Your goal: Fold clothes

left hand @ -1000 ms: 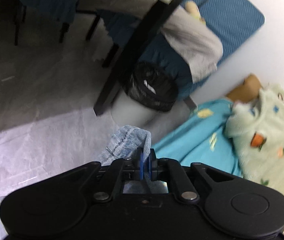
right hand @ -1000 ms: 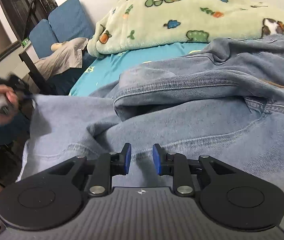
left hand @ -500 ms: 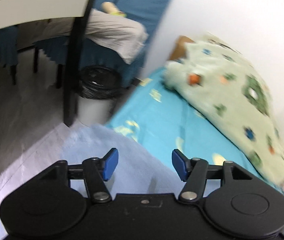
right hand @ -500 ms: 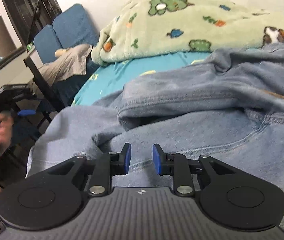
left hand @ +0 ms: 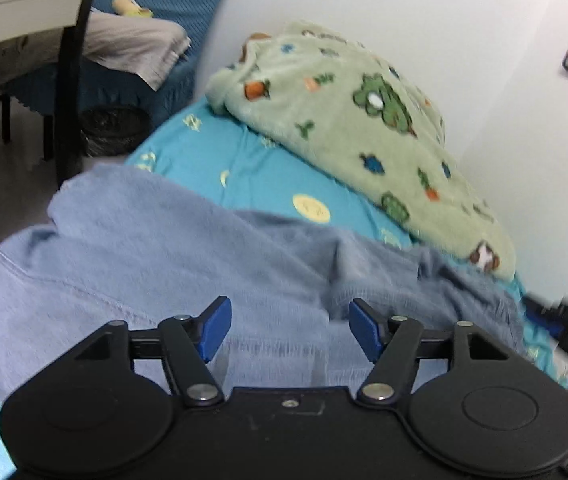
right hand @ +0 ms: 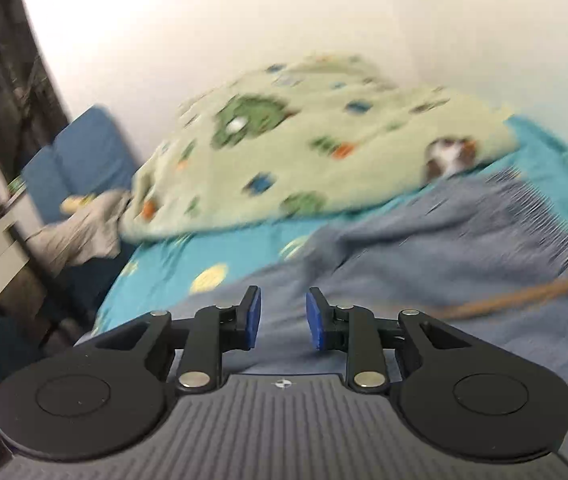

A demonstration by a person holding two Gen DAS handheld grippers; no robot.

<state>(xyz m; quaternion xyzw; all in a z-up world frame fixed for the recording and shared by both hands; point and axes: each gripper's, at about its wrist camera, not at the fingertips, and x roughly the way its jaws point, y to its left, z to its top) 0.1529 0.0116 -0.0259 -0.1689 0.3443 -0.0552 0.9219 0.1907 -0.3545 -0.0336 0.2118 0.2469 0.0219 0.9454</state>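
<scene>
Left gripper (left hand: 290, 330): jaws spread wide, nothing between them, hovering over the denim garment (left hand: 163, 248), which lies spread on the turquoise bedsheet (left hand: 251, 168) so it can be folded flat. Green fleece blanket (left hand: 348, 120) is bunched against the wall beyond the denim, out of the folding area. Right gripper (right hand: 282, 318): jaws parted by a narrow gap, gripping nothing, low over the same denim. This view is blurred. My guess: both are free to pick a new edge
</scene>
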